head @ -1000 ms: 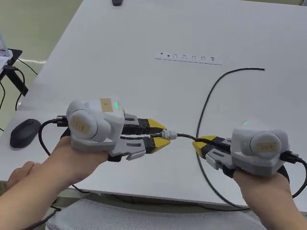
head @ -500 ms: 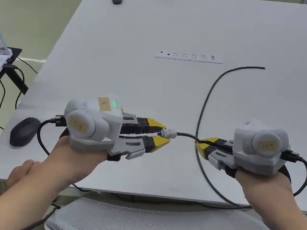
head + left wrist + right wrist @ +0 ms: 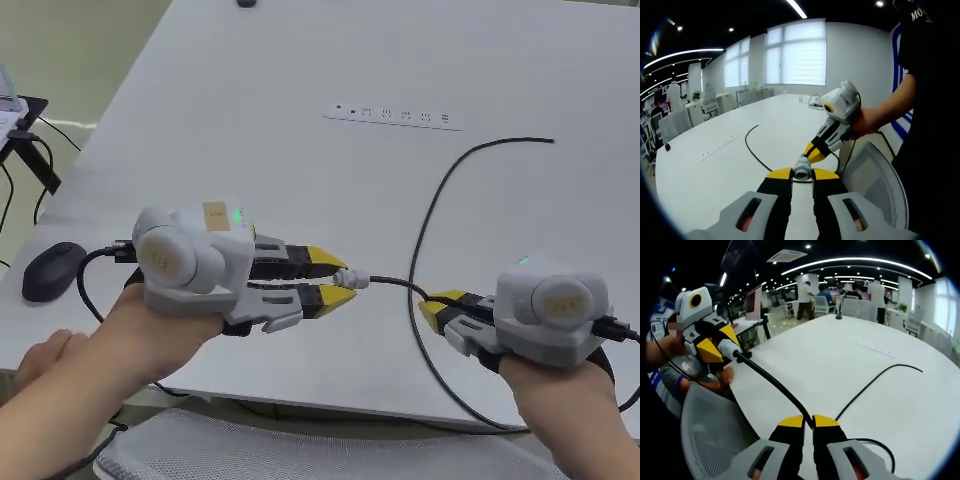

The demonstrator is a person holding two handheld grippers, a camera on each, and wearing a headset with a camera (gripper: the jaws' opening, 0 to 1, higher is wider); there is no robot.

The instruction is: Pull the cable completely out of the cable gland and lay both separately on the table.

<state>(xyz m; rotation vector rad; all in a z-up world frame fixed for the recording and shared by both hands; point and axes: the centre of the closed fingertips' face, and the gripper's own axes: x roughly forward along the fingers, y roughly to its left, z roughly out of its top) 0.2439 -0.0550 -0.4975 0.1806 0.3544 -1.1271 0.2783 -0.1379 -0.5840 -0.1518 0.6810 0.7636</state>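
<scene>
R tool [image 3: 432, 304] farther right, on cable [image 3: 440, 200]; gland [image 3: 352, 280] in L tool [image 3: 346, 279]

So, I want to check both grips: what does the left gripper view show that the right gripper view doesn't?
Left gripper view: the cable gland seen end-on, clamped in the left claw. Right gripper view: the right claw pinching the cable, and the stretch running from it up to the gland's side. Both share the white table, the cable's loose length lying on it, and the opposite claw.
</scene>
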